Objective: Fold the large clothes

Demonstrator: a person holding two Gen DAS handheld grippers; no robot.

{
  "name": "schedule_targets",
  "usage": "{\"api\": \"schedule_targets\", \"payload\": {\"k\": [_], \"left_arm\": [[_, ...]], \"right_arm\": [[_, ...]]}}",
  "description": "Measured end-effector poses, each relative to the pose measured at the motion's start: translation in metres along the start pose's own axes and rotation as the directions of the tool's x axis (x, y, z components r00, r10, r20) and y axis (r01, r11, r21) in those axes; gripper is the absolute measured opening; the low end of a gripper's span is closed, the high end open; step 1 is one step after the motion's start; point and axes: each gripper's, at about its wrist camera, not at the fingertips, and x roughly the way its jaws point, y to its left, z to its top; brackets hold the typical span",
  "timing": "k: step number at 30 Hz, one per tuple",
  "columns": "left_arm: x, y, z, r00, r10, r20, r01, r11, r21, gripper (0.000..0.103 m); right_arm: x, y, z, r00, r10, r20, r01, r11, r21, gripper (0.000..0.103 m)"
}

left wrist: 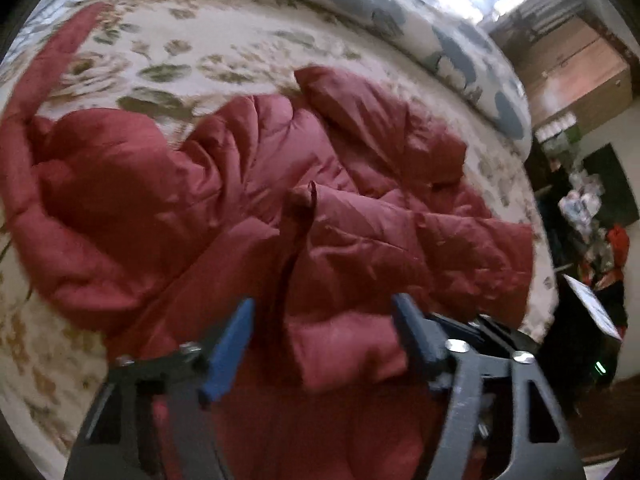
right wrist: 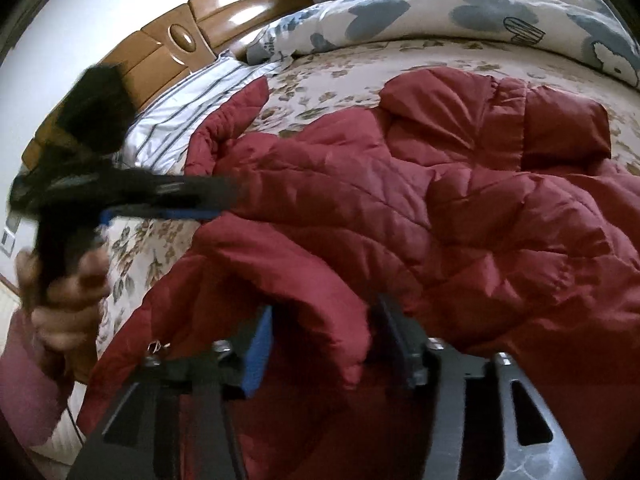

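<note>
A red quilted puffer jacket [left wrist: 200, 184] lies crumpled on a bed with a floral sheet [left wrist: 208, 40]. In the left wrist view my left gripper [left wrist: 322, 320] hovers over the jacket's near part, its jaws apart, with a thin raised fold of fabric running between the fingers untouched. In the right wrist view my right gripper [right wrist: 326, 344] straddles a puffy fold of the jacket [right wrist: 440, 200]; its pads stand just clear of the fold on both sides. That view also shows a hand [right wrist: 60, 292] holding the left gripper [right wrist: 224, 202] at the jacket's left edge, blurred.
A rolled quilt [right wrist: 480, 12] with blue-grey prints lies along the bed's far side. A wooden headboard [right wrist: 168, 44] and a striped pillow [right wrist: 180, 112] are at the left. In the left wrist view the bed ends at the right, with dark clutter [left wrist: 584, 320] on the floor beyond.
</note>
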Motion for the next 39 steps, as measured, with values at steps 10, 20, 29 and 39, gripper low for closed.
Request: {"api": "schedule_targets", "payload": {"k": [10, 20, 29, 39], "left_arm": [[0.018, -0.012, 0.002, 0.987, 0.145, 0.063, -0.151, 0.982, 0.111, 0.012], [0.024, -0.004, 0.002, 0.956, 0.270, 0.119, -0.283, 0.952, 0.115, 0.012], [-0.038, -0.027, -0.028, 0.929, 0.287, 0.232, -0.316, 0.943, 0.099, 0.024], [0.015, -0.047, -0.031, 0.956, 0.249, 0.154, -0.271, 0.951, 0.147, 0.026]], "right_arm": [[-0.056, -0.024, -0.034, 0.997, -0.039, 0.069, 0.031, 0.993, 0.111, 0.063], [-0.105, -0.085, -0.032, 0.938, -0.303, 0.166, 0.252, 0.928, 0.274, 0.064], [-0.062, -0.119, -0.034, 0.907, -0.420, 0.022, 0.396, 0.870, 0.294, 0.065], [-0.060, -0.121, -0.039, 0.899, -0.436, 0.036, 0.407, 0.865, 0.294, 0.070]]}}
